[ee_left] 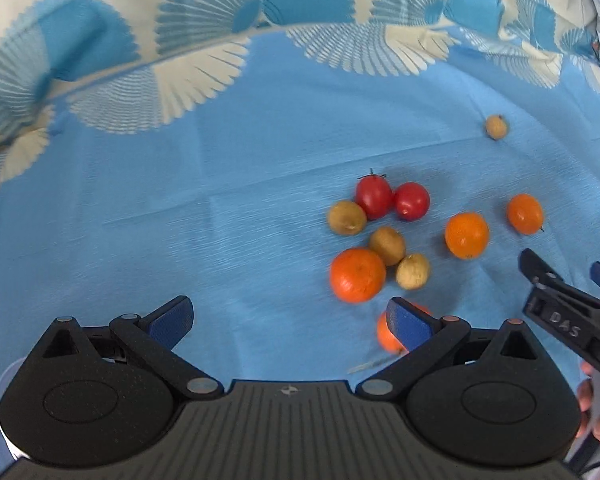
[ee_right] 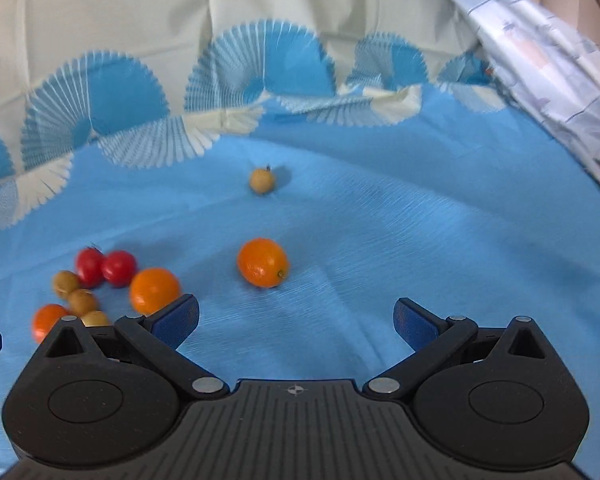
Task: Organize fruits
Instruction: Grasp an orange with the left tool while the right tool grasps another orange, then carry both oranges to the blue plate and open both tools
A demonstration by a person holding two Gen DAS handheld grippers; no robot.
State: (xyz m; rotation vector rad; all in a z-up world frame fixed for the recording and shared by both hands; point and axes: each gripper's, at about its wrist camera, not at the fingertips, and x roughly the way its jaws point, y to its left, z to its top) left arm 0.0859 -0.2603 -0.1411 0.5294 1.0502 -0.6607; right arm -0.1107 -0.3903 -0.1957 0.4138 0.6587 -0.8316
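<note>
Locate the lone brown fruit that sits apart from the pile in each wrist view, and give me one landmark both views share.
Left wrist view: the lone brown fruit lies upper right on the blue cloth, beyond the pile.
Right wrist view: the same fruit lies near the centre, farthest back, above the oval orange fruit.
Shared landmark: the pair of red tomatoes, side by side at the pile's far edge.

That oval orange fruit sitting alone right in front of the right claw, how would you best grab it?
Grip the lone oval orange fruit across its narrow middle, coming straight forward and down with the open right claw. It lies on its side on the blue cloth with its stem end pointing lower right, so the fingers probably hold best on the two long flanks. Nothing crowds it.
</note>
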